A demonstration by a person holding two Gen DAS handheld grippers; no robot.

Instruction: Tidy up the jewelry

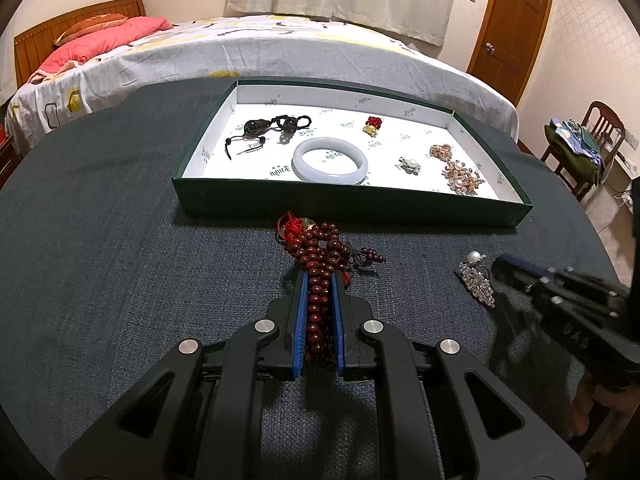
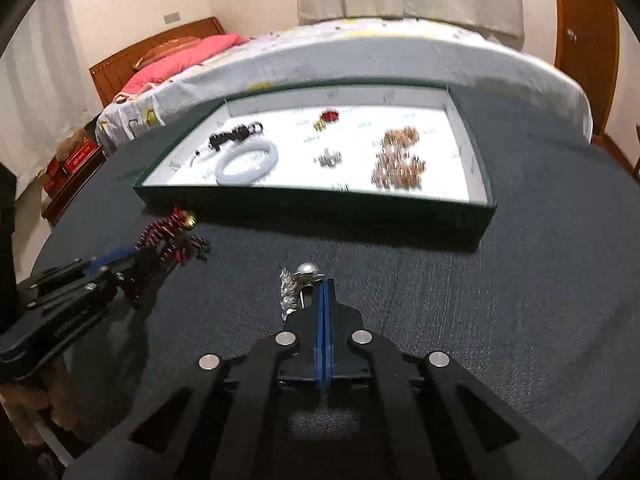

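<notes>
green box (image 1: 352,204) — white lining printed all over with a repeated small green logo and a line of lettering beneath it, on the floor and on the inner walls alike; the words are too small and distorted to read in either view.
right gripper (image 1: 498,266) — faint raised lettering on its black body, seen from the left wrist view, not legible.
no other text, number or sign can be read.

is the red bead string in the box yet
Out. The red bead string lies on the table, clamped between the left gripper fingers, short of the box.
</notes>
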